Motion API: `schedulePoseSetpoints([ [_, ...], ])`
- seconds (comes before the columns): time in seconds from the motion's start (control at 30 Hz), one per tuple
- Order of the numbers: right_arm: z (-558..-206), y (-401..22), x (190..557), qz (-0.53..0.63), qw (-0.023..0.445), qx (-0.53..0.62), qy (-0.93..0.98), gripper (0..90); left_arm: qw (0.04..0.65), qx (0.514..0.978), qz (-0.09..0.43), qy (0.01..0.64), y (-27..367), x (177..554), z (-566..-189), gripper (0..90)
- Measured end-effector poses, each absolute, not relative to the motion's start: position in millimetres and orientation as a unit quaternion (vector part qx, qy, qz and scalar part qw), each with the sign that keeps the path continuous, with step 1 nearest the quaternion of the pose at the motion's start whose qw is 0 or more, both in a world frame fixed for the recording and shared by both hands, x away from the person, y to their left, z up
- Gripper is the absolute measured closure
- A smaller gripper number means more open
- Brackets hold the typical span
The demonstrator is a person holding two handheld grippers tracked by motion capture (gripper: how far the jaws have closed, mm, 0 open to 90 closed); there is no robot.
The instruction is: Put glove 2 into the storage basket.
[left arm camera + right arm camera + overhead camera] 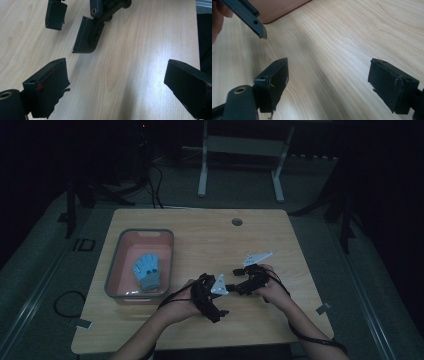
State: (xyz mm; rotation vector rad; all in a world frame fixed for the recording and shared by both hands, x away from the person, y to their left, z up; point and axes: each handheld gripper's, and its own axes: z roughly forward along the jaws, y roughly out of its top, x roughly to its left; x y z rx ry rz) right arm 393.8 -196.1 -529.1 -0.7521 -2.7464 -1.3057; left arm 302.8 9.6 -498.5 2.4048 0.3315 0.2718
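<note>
Both hand-held grippers hover low over the bare near-middle of the wooden counter [280,240], close together and pointing toward each other. The left hand-held gripper [223,311] has its 2 jaws spread wide apart with only wood grain between them, as its own view shows. The right hand-held gripper [234,279] also has its 2 jaws wide apart, holding nothing. At the left of the counter sits a pink bin [114,270] with a grey rim, well apart from both grippers; inside it lies a light-blue glove [147,271].
</note>
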Motion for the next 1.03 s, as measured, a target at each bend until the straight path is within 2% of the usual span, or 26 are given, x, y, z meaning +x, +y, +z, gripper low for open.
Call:
schedulePoseSetpoints([
  [0.53,-549.1,-232.6,379.4,-0.414,0.003,-0.259,-0.873,16.7,0.354,0.924,0.081,0.118,-4.1,297.0,-526.8,5.7],
  [1.03,-553.8,-239.8,371.6,-0.409,-0.008,-0.25,-0.878,16.7,0.358,0.923,0.064,0.123,1.5,296.6,-536.4,5.7],
])
